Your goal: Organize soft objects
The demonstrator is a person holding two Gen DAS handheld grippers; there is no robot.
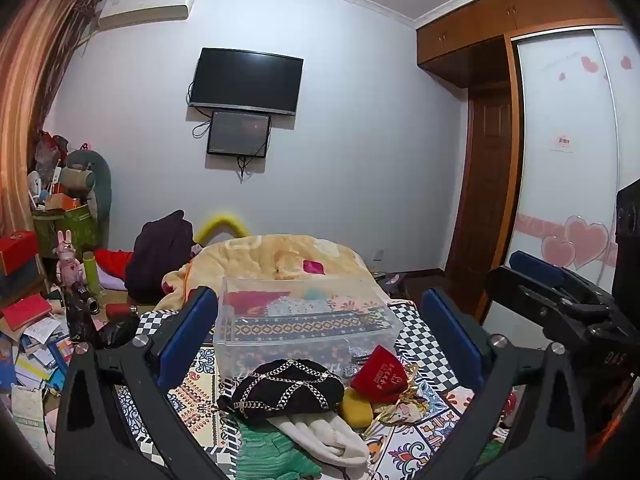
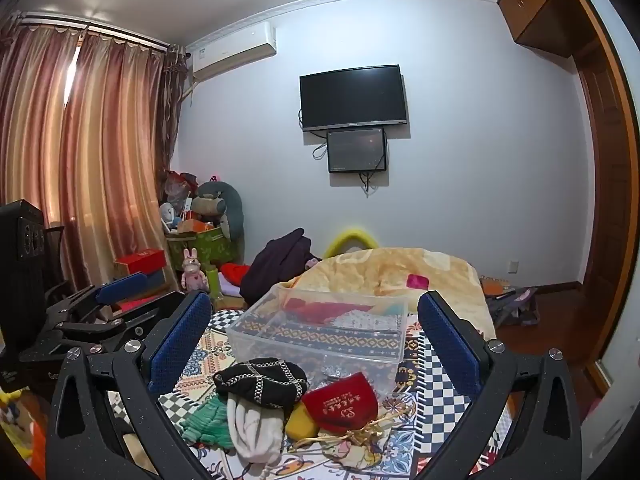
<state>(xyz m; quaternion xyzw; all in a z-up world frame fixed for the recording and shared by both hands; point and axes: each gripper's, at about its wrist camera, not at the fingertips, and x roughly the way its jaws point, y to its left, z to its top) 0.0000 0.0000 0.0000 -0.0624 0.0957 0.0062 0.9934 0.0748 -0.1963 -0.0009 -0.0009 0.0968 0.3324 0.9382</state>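
Note:
A pile of soft things lies on the patterned bedspread [image 1: 200,396]: a black pouch with chain pattern [image 1: 288,388] [image 2: 262,380], a red pouch [image 1: 380,374] [image 2: 342,400], a yellow sponge [image 1: 355,407] [image 2: 302,422], a white cloth [image 1: 324,436] [image 2: 254,428] and a green knit cloth [image 1: 268,456] [image 2: 204,420]. A clear plastic box [image 1: 304,320] [image 2: 320,328] stands just behind them. My left gripper [image 1: 320,336] is open and empty above the pile. My right gripper [image 2: 316,336] is open and empty too; it also shows at the right in the left wrist view [image 1: 560,300].
A folded yellow blanket [image 1: 280,260] [image 2: 400,272] lies beyond the box. A dark garment [image 1: 160,252] sits at the bed's far left. Books, boxes and toys [image 1: 36,320] clutter the floor on the left. A wardrobe [image 1: 568,160] stands at the right.

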